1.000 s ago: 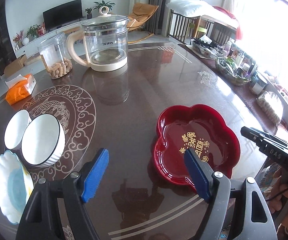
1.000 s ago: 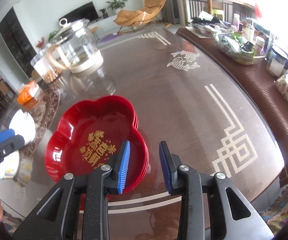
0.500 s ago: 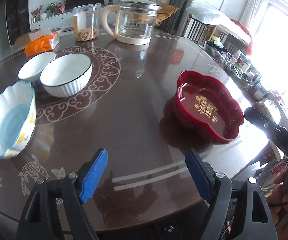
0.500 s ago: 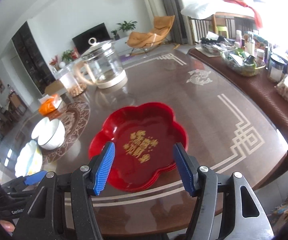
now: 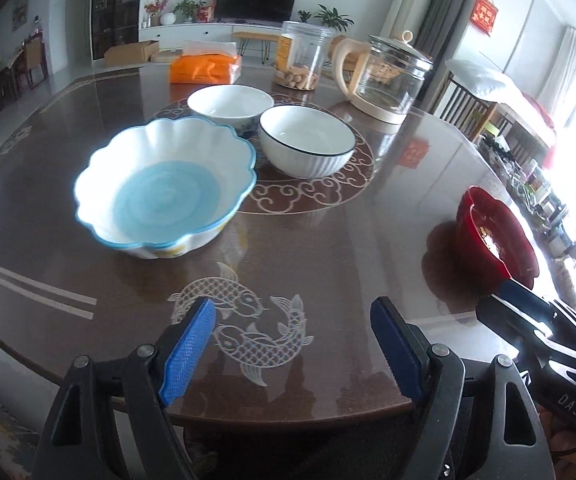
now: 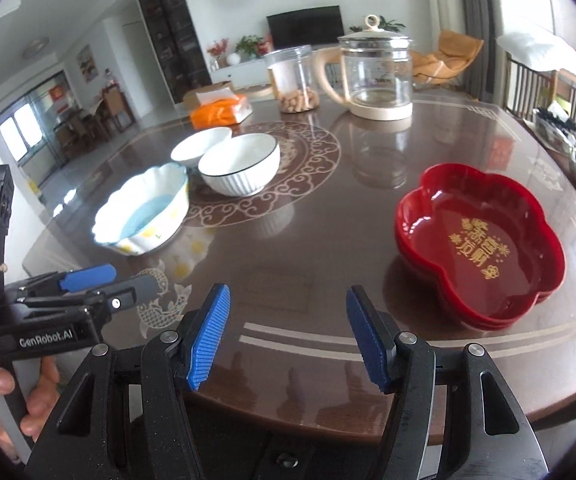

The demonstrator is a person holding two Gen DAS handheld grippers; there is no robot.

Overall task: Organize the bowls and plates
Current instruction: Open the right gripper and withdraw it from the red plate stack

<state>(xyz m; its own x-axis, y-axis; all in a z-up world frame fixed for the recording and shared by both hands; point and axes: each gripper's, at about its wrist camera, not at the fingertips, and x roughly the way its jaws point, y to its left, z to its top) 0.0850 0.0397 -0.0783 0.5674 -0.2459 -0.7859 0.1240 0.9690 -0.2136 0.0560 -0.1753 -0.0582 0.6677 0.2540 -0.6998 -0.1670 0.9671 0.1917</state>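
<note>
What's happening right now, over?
Left tool and right tool open, empty. Three bowls: blue bowl nearest. Red plates stacked at right. Nothing between.

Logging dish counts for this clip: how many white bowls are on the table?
3. The scalloped blue-centred bowl sits nearest on the left; the black-rimmed bowl is behind it to the right; the plain bowl is furthest back, touching or nearly touching it. None seem hidden.

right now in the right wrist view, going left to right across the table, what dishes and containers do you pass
scalloped blue bowl → small white bowl → black-rimmed white bowl → clear jar with snacks → glass kettle → red flower-shaped plates
</note>
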